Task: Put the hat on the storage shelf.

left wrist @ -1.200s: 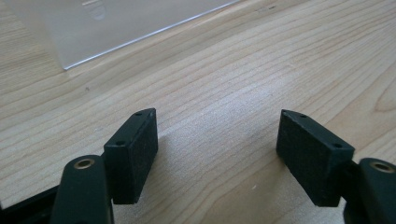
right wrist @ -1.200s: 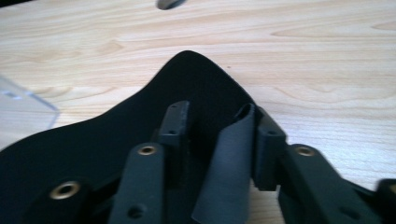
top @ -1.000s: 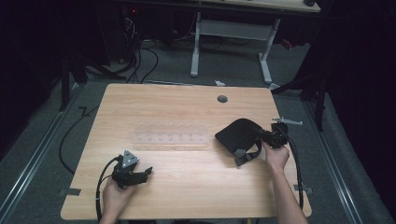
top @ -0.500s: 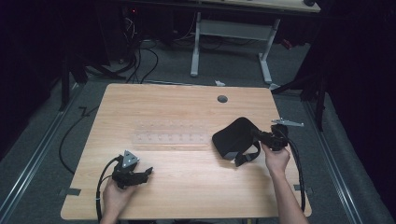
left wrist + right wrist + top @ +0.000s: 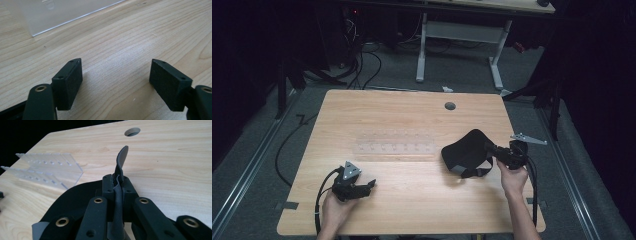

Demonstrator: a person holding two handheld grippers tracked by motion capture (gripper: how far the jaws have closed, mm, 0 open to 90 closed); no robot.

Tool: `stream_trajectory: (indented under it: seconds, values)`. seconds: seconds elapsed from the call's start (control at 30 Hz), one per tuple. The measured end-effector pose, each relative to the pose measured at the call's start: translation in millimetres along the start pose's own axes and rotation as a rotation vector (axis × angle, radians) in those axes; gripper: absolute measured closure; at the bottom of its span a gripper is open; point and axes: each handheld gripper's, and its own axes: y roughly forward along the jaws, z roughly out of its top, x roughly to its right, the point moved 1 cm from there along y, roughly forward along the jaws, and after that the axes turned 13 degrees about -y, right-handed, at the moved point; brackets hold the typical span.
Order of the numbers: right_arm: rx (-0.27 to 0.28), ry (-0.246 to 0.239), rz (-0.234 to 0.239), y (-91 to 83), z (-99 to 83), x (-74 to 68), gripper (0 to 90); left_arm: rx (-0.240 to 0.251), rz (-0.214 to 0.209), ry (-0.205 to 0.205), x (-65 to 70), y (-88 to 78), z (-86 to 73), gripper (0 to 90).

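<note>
Clearly the black cap (image 5: pixel 464 152) is the thing being worked: it lies on the table's (image 5: pixel 412 110) right half, its edge pinched between the clamped jaws of the right gripper (image 5: pixel 117 185), with what looks like a strap looping out beneath it, though the high view is too dim to be sure. Just left of it lies a clear acrylic rack (image 5: pixel 394 144). Near the front left edge, the left gripper (image 5: pixel 116 82) rests with jaws spread, empty. By my judgement the cap is mid-carry or mid-drag; next comes deciding where to set it down.
</note>
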Motion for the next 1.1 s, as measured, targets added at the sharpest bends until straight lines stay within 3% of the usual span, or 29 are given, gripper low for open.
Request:
stream_trajectory:
  seconds: [0.17, 0.57, 0.87, 1.1]
  values:
    - [0.034, 0.0, 0.026, -13.3, -4.9, -7.9, 85.6, -0.01, -0.013, 0.006, -0.9, -1.1, 0.3, 26.0]
    - [0.071, -0.011, 0.083, -27.1, -6.6, -31.3, 85.6, -0.023, -0.028, 0.019, -0.2, -2.9, -0.6, 26.5]
    - [0.105, 0.017, 0.113, -41.8, -14.9, -41.7, 85.6, -0.021, -0.088, 0.06, 20.8, -7.8, 0.6, 26.1]
    - [0.133, 0.033, 0.147, -49.9, -20.3, -52.0, 85.6, -0.054, -0.144, 0.08, 40.2, -12.0, -2.3, 24.7]
